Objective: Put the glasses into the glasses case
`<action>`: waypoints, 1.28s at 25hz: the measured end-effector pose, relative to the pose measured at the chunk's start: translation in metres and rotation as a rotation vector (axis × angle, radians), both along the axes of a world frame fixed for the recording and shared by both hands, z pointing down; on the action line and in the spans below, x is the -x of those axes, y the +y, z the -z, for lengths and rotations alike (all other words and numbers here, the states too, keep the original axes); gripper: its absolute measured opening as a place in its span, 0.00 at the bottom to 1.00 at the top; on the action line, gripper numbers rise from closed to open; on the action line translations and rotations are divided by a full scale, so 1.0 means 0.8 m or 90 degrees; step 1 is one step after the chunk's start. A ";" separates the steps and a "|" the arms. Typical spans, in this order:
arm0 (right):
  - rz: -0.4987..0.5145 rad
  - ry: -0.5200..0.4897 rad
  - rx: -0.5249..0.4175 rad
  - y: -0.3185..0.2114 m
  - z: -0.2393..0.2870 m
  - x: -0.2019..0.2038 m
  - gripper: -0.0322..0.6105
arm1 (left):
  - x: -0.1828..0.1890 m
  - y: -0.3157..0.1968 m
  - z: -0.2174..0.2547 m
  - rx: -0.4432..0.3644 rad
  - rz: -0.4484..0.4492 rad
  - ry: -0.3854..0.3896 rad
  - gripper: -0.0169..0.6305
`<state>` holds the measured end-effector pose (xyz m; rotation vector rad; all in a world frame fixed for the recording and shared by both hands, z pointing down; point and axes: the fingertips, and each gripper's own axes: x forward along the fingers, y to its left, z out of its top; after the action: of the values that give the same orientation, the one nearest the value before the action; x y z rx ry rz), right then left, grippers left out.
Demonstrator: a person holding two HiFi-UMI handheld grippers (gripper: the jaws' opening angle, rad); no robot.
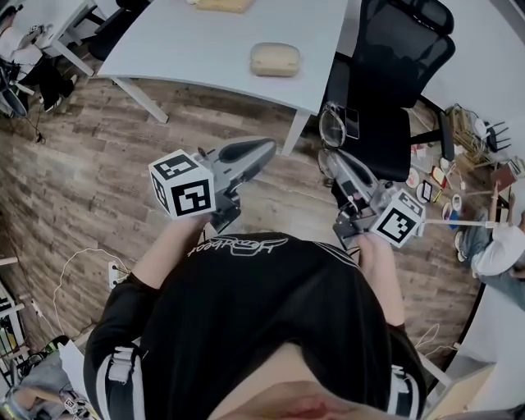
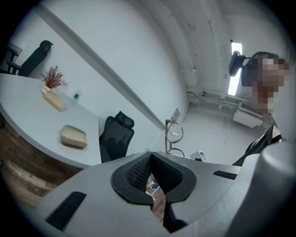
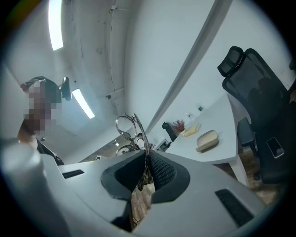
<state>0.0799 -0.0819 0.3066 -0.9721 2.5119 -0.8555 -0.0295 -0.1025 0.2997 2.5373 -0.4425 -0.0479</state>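
The thin-rimmed glasses stick up from my right gripper, which is shut on one temple arm. In the right gripper view the glasses rise from between the black pads of that gripper. The beige glasses case lies closed near the front edge of the white table, well ahead of both grippers. It also shows in the left gripper view as the case and in the right gripper view as the case. My left gripper hangs over the floor, shut and holding nothing; its jaws point toward the glasses.
A black office chair stands at the table's right end, close behind the glasses. A wooden floor lies below both grippers. Cables and small clutter sit on the floor at right, beside a seated person. A wooden block rests at the table's far edge.
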 end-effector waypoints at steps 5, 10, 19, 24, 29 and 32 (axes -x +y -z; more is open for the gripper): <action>-0.007 0.010 -0.007 0.002 -0.003 0.001 0.09 | 0.008 -0.001 -0.009 0.006 0.007 0.001 0.04; -0.002 0.017 -0.013 -0.002 -0.004 -0.001 0.09 | 0.012 -0.004 -0.014 0.007 0.023 -0.003 0.04; 0.028 0.013 -0.016 -0.057 -0.009 -0.002 0.09 | 0.006 -0.045 -0.012 0.003 0.046 -0.016 0.04; 0.045 0.015 -0.004 -0.110 -0.014 -0.007 0.09 | -0.001 -0.092 -0.017 0.011 0.059 -0.015 0.04; 0.069 0.024 0.006 -0.176 -0.014 -0.011 0.09 | -0.009 -0.156 -0.020 0.028 0.078 -0.008 0.04; 0.083 0.023 0.016 -0.215 -0.018 -0.013 0.09 | -0.014 -0.194 -0.024 0.037 0.088 -0.008 0.04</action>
<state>0.0900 -0.2541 0.3208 -0.8465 2.6253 -0.9161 -0.0182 -0.2577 0.3192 2.4477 -0.6150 -0.0700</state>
